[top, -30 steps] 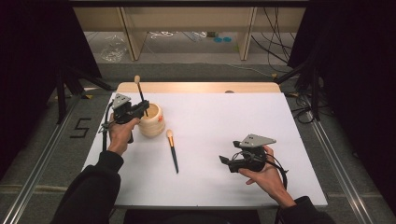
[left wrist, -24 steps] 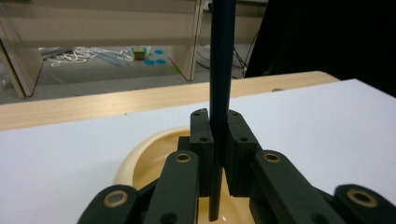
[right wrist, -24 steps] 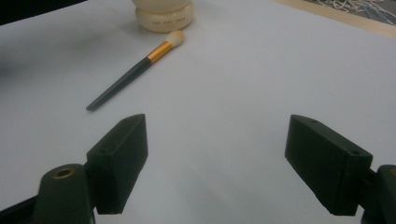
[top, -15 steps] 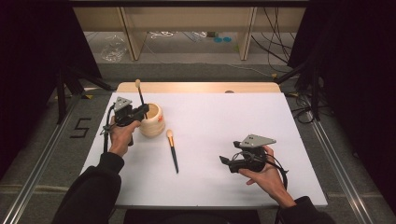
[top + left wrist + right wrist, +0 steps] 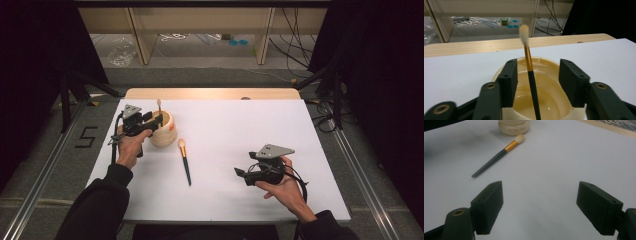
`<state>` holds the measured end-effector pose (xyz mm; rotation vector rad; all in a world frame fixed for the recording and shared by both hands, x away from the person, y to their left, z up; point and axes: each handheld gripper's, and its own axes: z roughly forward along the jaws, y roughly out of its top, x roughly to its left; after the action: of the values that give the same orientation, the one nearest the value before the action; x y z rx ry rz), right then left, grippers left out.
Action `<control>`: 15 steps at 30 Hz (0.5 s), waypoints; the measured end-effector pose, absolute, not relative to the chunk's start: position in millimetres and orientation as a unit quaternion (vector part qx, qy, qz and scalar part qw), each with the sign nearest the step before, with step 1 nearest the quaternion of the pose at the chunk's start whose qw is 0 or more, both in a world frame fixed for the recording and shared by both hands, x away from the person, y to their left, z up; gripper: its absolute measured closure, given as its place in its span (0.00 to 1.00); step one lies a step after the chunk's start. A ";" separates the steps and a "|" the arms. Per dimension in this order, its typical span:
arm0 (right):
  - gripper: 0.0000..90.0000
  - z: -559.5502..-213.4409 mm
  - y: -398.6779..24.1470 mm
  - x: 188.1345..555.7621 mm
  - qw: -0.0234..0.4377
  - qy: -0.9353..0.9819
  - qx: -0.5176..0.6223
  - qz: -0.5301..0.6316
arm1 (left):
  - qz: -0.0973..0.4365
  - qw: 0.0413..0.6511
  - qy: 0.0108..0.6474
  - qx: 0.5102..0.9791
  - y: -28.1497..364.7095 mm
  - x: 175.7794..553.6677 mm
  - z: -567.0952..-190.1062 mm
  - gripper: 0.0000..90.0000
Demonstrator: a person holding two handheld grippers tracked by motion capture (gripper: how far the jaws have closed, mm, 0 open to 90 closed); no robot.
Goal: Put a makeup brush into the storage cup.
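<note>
A cream cup stands at the table's left rear. A makeup brush with a black handle, gold ferrule and pale tip stands in the cup, leaning. My left gripper hovers at the cup's rim. Its jaws have just been opening, and the brush rises between them with a gap on each side. A second brush lies flat on the white table, tip toward the cup. My right gripper rests low at the front right, open and holding nothing. Ahead of it lie the second brush and the cup.
The white tabletop has a wooden strip along its far edge. Beyond it are shelf legs, cables and small items on the floor. Dark curtains flank both sides.
The left jaws have parted from the brush handle. The brush has dropped lower into the cup, its tip sitting nearer the rim. Both hands stay in place.
</note>
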<state>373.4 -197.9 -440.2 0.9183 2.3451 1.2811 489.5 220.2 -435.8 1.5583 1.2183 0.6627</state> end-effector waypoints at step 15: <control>0.24 -439.6 -197.0 373.4 0.156 0.821 0.319 0.447 | 0.235 0.496 0.529 0.647 220.4 462.0 -417.9 0.29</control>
<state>373.4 -197.0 -439.6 0.9123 2.3512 1.2790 462.0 220.4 -417.9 1.5672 1.2811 0.5693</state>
